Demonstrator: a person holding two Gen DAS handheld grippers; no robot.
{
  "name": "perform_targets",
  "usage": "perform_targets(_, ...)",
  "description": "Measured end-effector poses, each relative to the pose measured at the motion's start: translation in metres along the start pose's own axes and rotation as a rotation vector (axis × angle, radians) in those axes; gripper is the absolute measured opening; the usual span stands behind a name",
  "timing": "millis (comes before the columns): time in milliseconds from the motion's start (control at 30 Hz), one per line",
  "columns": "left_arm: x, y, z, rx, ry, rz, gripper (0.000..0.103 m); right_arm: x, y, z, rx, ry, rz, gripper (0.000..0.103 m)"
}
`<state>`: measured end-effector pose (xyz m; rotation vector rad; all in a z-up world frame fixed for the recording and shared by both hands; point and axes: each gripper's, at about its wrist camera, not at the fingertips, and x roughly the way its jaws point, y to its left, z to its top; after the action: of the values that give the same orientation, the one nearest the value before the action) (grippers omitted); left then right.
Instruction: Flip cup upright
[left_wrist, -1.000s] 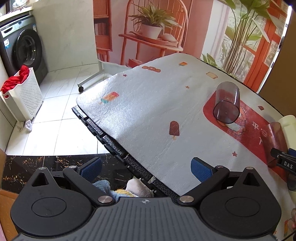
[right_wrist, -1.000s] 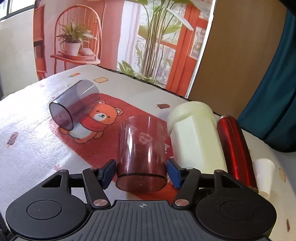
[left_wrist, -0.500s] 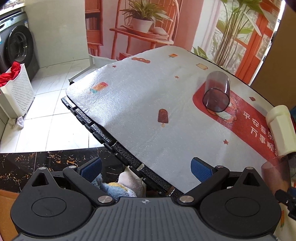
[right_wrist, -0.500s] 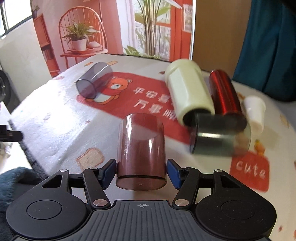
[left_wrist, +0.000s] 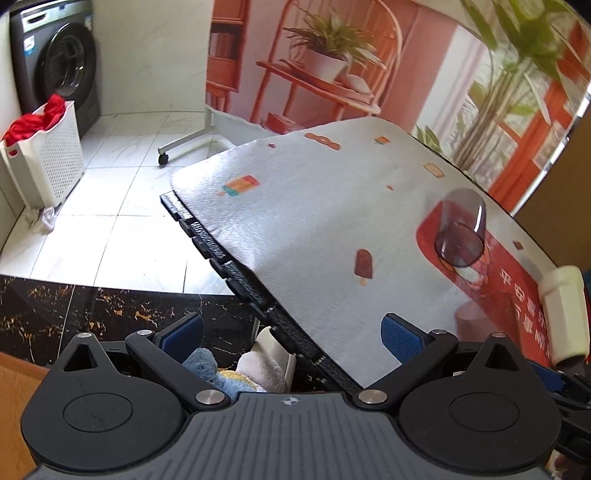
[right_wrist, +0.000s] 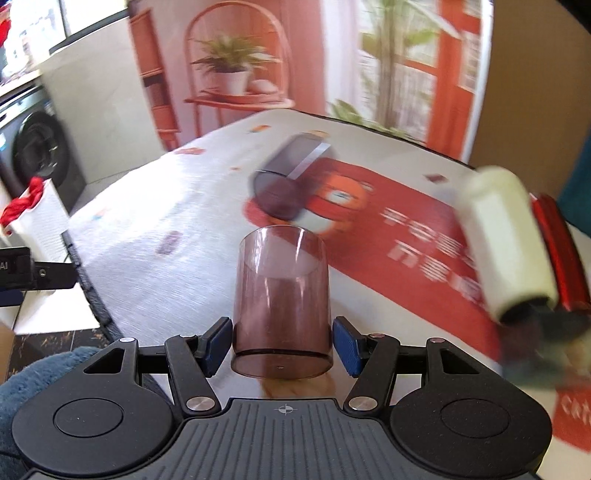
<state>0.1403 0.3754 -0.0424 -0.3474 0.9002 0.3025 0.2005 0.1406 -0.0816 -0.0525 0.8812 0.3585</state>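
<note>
My right gripper (right_wrist: 282, 347) is shut on a clear reddish-brown cup (right_wrist: 282, 306), held by its closed base end with the open mouth pointing away, above the near part of the table mat (right_wrist: 192, 206). A second, smoky purple cup (right_wrist: 284, 181) lies on its side on the red bear print; it also shows in the left wrist view (left_wrist: 460, 232). My left gripper (left_wrist: 291, 336) is open and empty, hovering over the table's near-left edge.
A cream bottle (right_wrist: 509, 240) and a red bottle (right_wrist: 561, 247) lie on the right of the mat. A laundry basket (left_wrist: 40, 155) and washing machine (left_wrist: 59, 66) stand on the floor to the left. Soft toys (left_wrist: 236, 369) lie below the table edge.
My right gripper has swung left and tilted with the reddish cup still in it. The left gripper has shifted slightly; its jaws stay open.
</note>
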Motion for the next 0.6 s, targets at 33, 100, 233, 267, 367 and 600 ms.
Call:
perform_targets(33, 0.0, 0.002, 0.001, -0.011, 0.0, -0.002, 0.103, 0.002, 0.006, 0.002, -0.011, 0.0, 0.006, 0.056)
perform_targets(100, 0.002, 0.004, 0.001, -0.024, 0.004, -0.008, 0.103, 0.004, 0.018, 0.006, -0.037, -0.005, 0.015, 0.056)
perform_targets(233, 0.004, 0.005, 0.002, -0.021, 0.004, -0.009, 0.103, 0.006, 0.032, 0.01, -0.082, -0.008, 0.04, 0.056)
perform_targets(267, 0.003, 0.003, 0.001, -0.017, 0.004, -0.009, 0.103, 0.006, 0.032, 0.009, -0.09, -0.01, 0.038, 0.056)
perform_targets(367, 0.003, 0.001, 0.0, -0.009, 0.01, -0.02, 0.103, 0.006, 0.03, 0.009, -0.092, -0.011, 0.046, 0.056)
perform_targets(600, -0.004, -0.016, 0.002, 0.049, 0.009, -0.025, 0.103, -0.008, 0.015, 0.002, -0.065, -0.025, 0.034, 0.067)
